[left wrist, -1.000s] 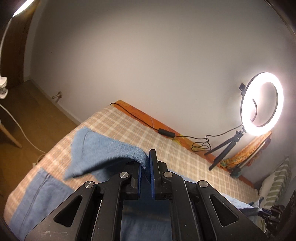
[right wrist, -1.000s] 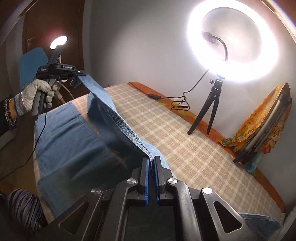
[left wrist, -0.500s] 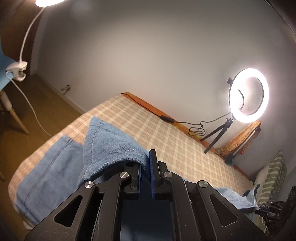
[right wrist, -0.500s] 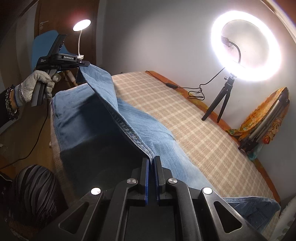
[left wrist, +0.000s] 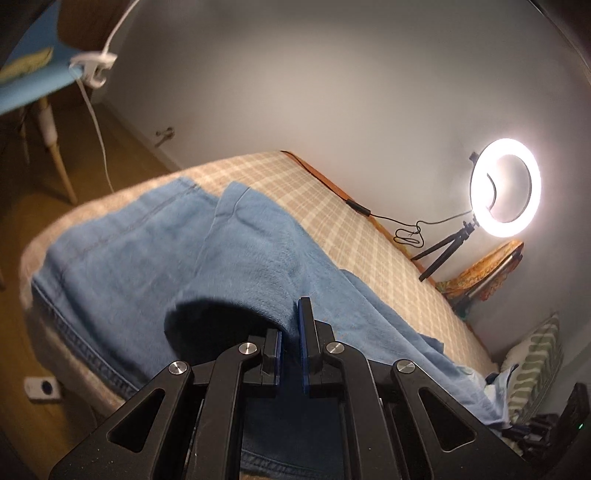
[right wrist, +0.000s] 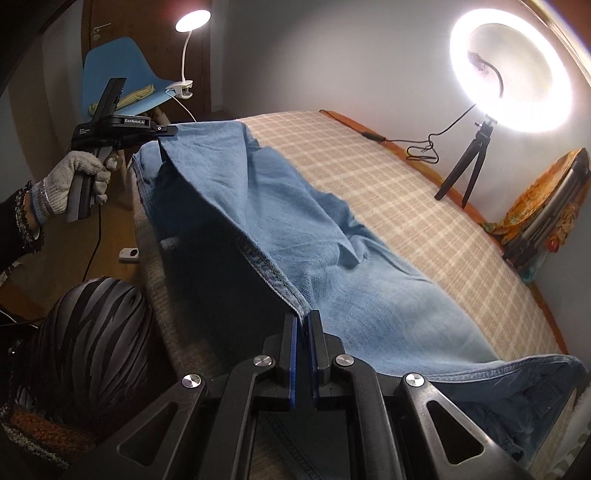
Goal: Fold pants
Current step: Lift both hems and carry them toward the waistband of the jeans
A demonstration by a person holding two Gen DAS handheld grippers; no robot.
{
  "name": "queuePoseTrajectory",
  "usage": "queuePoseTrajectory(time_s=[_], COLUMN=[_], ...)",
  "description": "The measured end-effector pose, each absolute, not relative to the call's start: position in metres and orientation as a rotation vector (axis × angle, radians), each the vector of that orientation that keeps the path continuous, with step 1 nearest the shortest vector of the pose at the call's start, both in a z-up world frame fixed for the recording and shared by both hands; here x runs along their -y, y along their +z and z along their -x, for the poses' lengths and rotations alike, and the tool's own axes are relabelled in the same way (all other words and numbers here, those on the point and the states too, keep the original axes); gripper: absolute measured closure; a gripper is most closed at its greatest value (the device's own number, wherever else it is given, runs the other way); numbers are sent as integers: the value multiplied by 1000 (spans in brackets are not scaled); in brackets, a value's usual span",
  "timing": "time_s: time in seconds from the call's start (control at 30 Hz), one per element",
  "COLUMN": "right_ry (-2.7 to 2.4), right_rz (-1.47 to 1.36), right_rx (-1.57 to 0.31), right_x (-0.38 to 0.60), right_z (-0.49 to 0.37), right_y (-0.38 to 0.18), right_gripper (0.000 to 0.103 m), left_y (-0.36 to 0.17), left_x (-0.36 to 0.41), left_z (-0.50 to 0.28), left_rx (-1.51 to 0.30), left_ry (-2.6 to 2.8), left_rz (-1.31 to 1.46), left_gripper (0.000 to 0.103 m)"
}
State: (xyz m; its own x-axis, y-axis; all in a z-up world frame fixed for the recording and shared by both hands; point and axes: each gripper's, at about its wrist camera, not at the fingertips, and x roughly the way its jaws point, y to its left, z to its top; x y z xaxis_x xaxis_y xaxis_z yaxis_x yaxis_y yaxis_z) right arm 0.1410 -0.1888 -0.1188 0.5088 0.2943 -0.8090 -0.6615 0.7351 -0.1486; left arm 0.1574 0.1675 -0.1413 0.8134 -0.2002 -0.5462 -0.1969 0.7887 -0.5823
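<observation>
Blue denim pants (right wrist: pixel 332 258) lie along the near side of a bed with a beige checked cover (right wrist: pixel 406 192). A long edge of one leg is lifted off the rest. My right gripper (right wrist: pixel 303 321) is shut on that stitched edge near the camera. My left gripper (right wrist: pixel 164 130), held by a gloved hand (right wrist: pixel 70 177), is shut on the same edge at its far end by the bed's corner. In the left wrist view the left gripper (left wrist: pixel 291 325) pinches a fold of the pants (left wrist: pixel 147 258), which drape down over the layer beneath.
A lit ring light on a small tripod (right wrist: pixel 513 70) stands at the bed's far edge, its cable (right wrist: pixel 417 147) trailing on the cover. A blue chair (right wrist: pixel 114 74) with a clip lamp (right wrist: pixel 192 18) stands past the bed's corner. An orange cloth bundle (right wrist: pixel 546 192) leans at right. A striped knee (right wrist: pixel 96 332) is at left.
Both grippers have carried the lifted edge toward the near side of the bed and lower. More of the leg now lies spread over the layer beneath.
</observation>
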Motion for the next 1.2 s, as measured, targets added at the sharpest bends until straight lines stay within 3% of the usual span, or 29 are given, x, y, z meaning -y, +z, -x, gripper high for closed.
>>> queuePoseTrajectory(time_s=[0.1,0.33,0.67,0.77,1.1,1.17,1.2], right_ry=[595,580,563,561,552,550,549], right_rz=[498,503,497,497,487,489,491], right_rx=[-864,-873,-885,-886,-891,-891,-891], right_x=[185,183,182,182,186,185,185], right_z=[-136,-132,-136,-135,-139,-138,-138], right_y=[-126,-126,-131,-131,-131,-132,-132], right_gripper=[100,100,100,100,100,100,100], left_y=[-152,-167,-178,-173,-184,-185,-184], left_x=[-174,-203,-227,-227,-238,-241,-242], left_z=[-158,-159,-172,-168,-170,-173,-174], left_rx=[-627,-596,-581,-545,-558,-560,-557], left_ry=[-1,68,108,138,204,209,213], left_rz=[750,943,1043,1022,1014,1002,985], left_gripper=[96,72,75,84,84,95,95])
